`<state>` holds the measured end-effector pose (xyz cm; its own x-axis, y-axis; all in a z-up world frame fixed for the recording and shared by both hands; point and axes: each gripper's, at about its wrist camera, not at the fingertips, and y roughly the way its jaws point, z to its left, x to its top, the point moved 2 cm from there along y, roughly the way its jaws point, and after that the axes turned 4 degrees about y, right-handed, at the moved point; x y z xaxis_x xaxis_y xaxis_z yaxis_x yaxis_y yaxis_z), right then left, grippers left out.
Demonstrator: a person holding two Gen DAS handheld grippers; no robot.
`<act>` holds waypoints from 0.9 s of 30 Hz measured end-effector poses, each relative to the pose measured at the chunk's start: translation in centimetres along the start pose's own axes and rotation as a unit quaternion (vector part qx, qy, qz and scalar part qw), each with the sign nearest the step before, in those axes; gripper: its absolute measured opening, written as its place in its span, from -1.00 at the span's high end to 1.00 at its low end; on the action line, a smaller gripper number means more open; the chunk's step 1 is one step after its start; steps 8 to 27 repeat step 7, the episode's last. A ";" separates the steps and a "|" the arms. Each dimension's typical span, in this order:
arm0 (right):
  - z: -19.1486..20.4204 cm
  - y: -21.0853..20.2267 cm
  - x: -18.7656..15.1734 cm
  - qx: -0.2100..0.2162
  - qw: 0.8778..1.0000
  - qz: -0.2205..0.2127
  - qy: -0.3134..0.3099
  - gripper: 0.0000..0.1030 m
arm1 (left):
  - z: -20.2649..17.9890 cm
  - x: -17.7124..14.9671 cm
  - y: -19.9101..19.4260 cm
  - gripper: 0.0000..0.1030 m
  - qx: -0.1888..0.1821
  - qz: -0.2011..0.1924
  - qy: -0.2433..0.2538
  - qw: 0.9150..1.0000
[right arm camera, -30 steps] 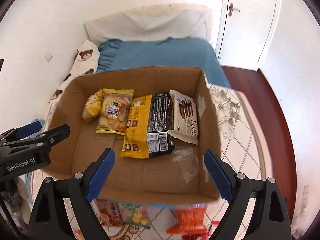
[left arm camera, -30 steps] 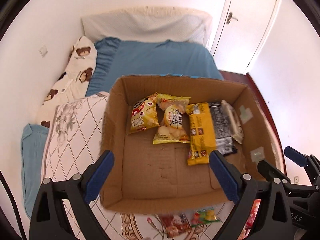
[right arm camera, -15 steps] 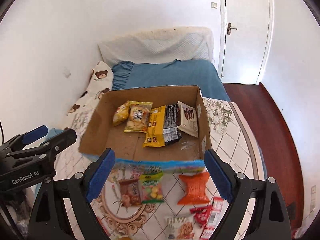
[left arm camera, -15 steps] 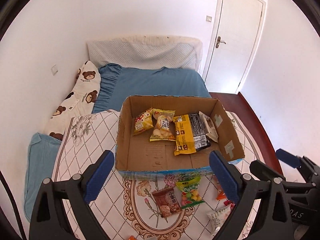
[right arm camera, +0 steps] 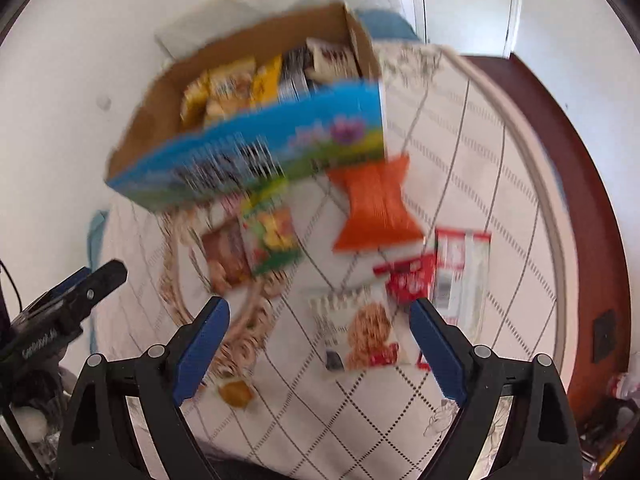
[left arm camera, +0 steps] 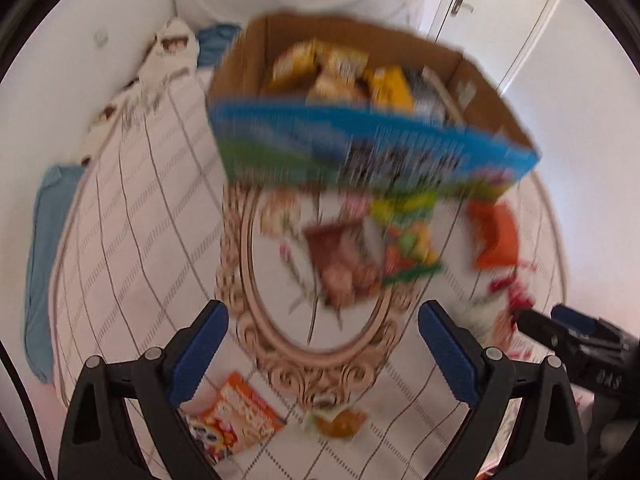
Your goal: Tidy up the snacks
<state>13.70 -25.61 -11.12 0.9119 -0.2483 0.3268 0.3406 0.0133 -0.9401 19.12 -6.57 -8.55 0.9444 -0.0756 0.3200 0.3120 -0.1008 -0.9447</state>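
You are over a bed covered by a white quilt (right arm camera: 460, 184) stitched in a brown diamond grid, with an ornate tan oval medallion (left arm camera: 280, 340) at its middle. White walls close the room, and a white door (right arm camera: 468, 4) stands beyond the bed's far end.

The cardboard box (left arm camera: 360, 144) sits toward the head of the bed; its near wall is printed glossy blue and green, its inside is plain brown, and yellow and dark packets lie flat along its far side. Loose snacks lie on the quilt just in front of it: a brown packet (left arm camera: 340, 264) touching a green-and-yellow packet (right arm camera: 272, 240), and a crinkled orange bag (right arm camera: 376, 204) pinched at the waist.

Only your right view shows the red wrappers (right arm camera: 412, 280), the long white-and-red packet (right arm camera: 460, 276), the dark red wood floor (right arm camera: 580, 168), and a white cookie packet (right arm camera: 360, 332) just ahead of your right claw (right arm camera: 320, 332). Only your left view shows the orange cartoon packet (left arm camera: 236, 416) close beneath your left claw (left arm camera: 324, 340).

Both claws are spread wide and hold nothing. Both views are motion-blurred.
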 end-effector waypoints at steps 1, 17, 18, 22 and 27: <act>-0.2 1.6 -0.4 -0.005 1.000 0.016 -0.002 -0.81 | 0.3 -1.1 1.2 -0.89 0.003 0.021 -0.004 1.000; -0.7 8.4 -2.0 -0.051 0.996 0.068 -0.025 -0.80 | 2.2 -5.6 3.6 -0.89 0.058 0.066 0.027 0.996; -0.7 8.4 -2.0 -0.051 0.996 0.068 -0.025 -0.80 | 2.2 -5.6 3.6 -0.89 0.058 0.066 0.027 0.996; -0.7 8.4 -2.0 -0.051 0.996 0.068 -0.025 -0.80 | 2.2 -5.6 3.6 -0.89 0.058 0.066 0.027 0.996; -0.7 8.4 -2.0 -0.051 0.996 0.068 -0.025 -0.80 | 2.2 -5.6 3.6 -0.89 0.058 0.066 0.027 0.996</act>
